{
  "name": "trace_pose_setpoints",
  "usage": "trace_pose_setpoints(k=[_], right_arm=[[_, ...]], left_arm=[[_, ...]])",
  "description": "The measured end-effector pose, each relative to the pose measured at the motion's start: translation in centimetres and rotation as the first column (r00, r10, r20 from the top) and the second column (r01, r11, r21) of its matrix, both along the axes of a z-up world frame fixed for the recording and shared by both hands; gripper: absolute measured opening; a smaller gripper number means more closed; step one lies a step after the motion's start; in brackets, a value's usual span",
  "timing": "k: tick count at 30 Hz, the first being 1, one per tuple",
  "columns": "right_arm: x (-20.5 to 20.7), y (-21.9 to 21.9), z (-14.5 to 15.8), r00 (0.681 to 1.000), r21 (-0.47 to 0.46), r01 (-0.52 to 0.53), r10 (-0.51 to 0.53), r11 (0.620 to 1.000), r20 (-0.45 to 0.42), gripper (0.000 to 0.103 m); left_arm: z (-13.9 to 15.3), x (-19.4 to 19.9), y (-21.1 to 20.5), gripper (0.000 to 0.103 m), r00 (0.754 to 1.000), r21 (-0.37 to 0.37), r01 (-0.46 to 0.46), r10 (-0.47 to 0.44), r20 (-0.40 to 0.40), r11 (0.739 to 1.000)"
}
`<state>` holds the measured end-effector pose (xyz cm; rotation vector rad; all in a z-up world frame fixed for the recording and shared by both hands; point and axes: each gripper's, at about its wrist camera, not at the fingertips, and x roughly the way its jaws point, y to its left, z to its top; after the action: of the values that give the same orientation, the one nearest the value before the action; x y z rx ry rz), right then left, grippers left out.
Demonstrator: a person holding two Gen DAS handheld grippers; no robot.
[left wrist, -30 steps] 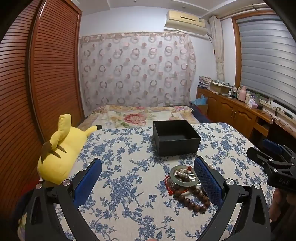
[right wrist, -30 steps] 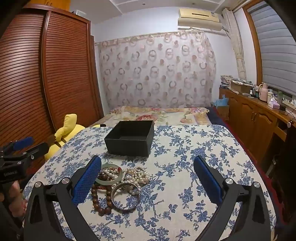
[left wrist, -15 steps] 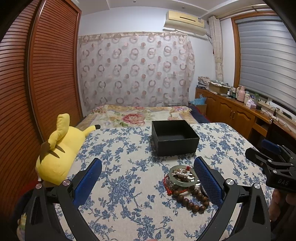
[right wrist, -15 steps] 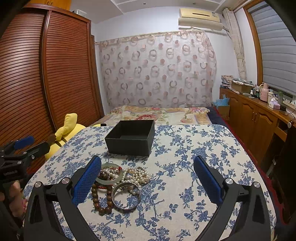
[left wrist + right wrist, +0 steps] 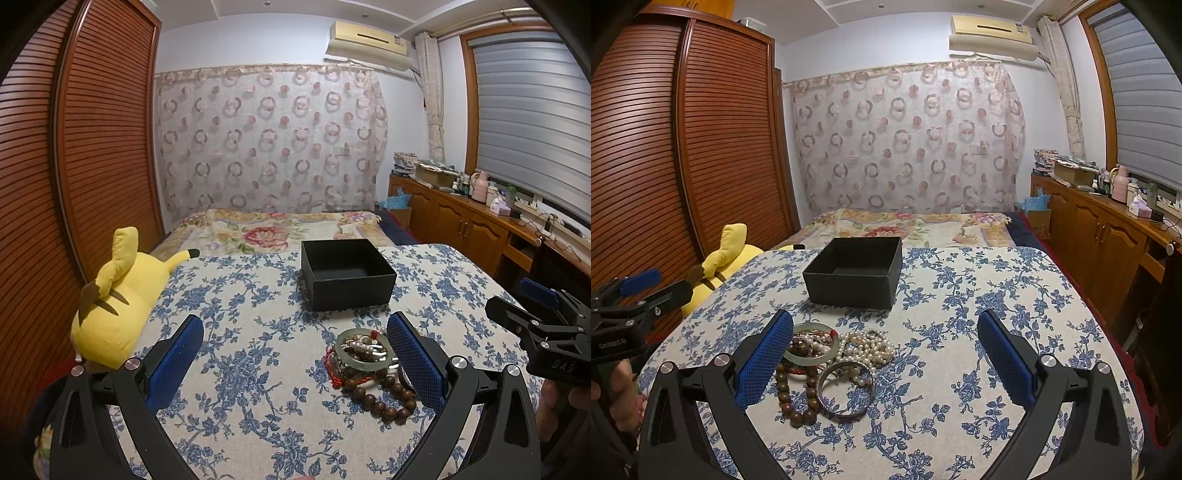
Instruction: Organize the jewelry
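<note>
A pile of jewelry lies on the floral cloth: a pale green bangle (image 5: 812, 356), a brown wooden bead bracelet (image 5: 798, 400), a pearl strand (image 5: 871, 343) and a silver bangle (image 5: 846, 391). Behind it stands an open black box (image 5: 855, 271), with nothing seen inside. My right gripper (image 5: 886, 354) is open, its left finger beside the pile. My left gripper (image 5: 295, 358) is open too, with the green bangle (image 5: 364, 350) and wooden beads (image 5: 384, 400) near its right finger. The black box (image 5: 347, 273) sits farther back. Both grippers hold nothing.
A yellow plush toy (image 5: 118, 295) lies at the table's left edge. A bed (image 5: 908, 225) is beyond the table, a wooden wardrobe (image 5: 683, 147) on the left, and a cluttered cabinet (image 5: 1108, 229) on the right. The right gripper's body (image 5: 546, 339) shows at the left view's right side.
Both cameras have drifted slightly; the jewelry pile and box stay where they were. Both grippers remain open.
</note>
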<state>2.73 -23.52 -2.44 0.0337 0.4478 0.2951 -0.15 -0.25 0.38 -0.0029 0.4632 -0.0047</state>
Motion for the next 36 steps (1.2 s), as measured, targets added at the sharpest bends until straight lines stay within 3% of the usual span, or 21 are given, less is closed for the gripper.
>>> trace_pose_setpoints(k=[36], right_arm=[[0.00,0.15,-0.27,1.000,0.000,-0.004,0.004,1.000,-0.001,0.101]], left_arm=[[0.15,-0.34,-0.42,0.097,1.000,0.002,0.008,-0.008,0.008,1.000]])
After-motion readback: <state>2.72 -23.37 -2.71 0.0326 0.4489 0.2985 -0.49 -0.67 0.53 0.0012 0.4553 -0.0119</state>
